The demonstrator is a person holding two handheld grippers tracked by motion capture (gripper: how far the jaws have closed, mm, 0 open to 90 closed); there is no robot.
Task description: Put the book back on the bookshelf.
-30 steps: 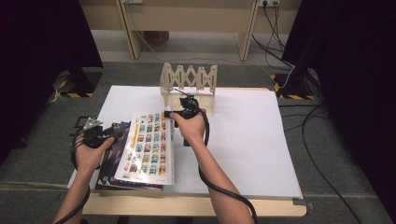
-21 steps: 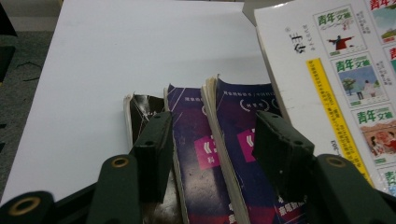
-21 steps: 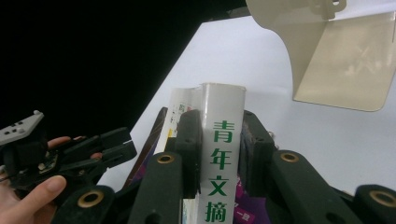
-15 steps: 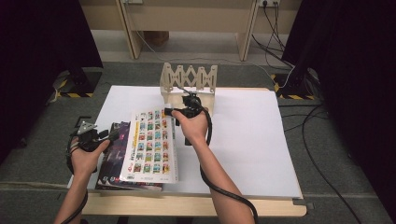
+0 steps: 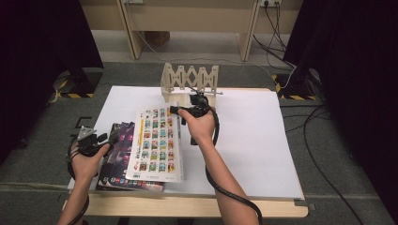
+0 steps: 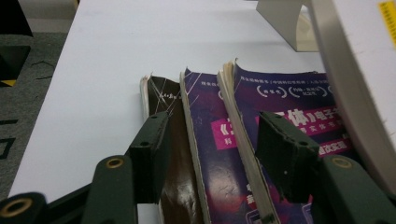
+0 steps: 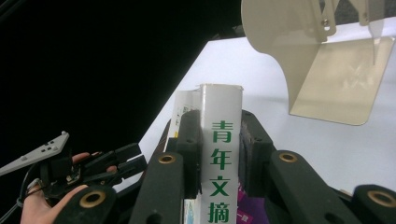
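White counter (image 5: 263,140), carrying all items; both tools work over its left half. Beige expanding book rack (image 5: 189,80), standing upright on the counter just beyond the right tool, its curved end plate rising ahead and to the right of that tool's jaws in the right gripper view; nothing can be seen standing in it. White-covered magazine (image 5: 157,143), its cover printed with a grid of small colour pictures, its white spine lettered in green Chinese characters, of which 青年文摘 can be read in the right gripper view. The right tool (image 5: 180,111) is clenched on this magazine at the spine, one pad on each side, the far edge raised off the counter and the near edge resting on the books below. Two purple paperbacks (image 6: 280,116), partly under the magazine, lying flat with spines towards the left tool; white and pink Chinese lettering on the covers, too small and oblique to read in full. A darker, brown-covered book (image 6: 170,154) lies just beside them, on the side of the left tool's left jaw. Left tool (image 5: 110,139), released: its jaws have just been opening and now stand apart, straddling the edges of the brown book and the nearer purple one without pressing on either.
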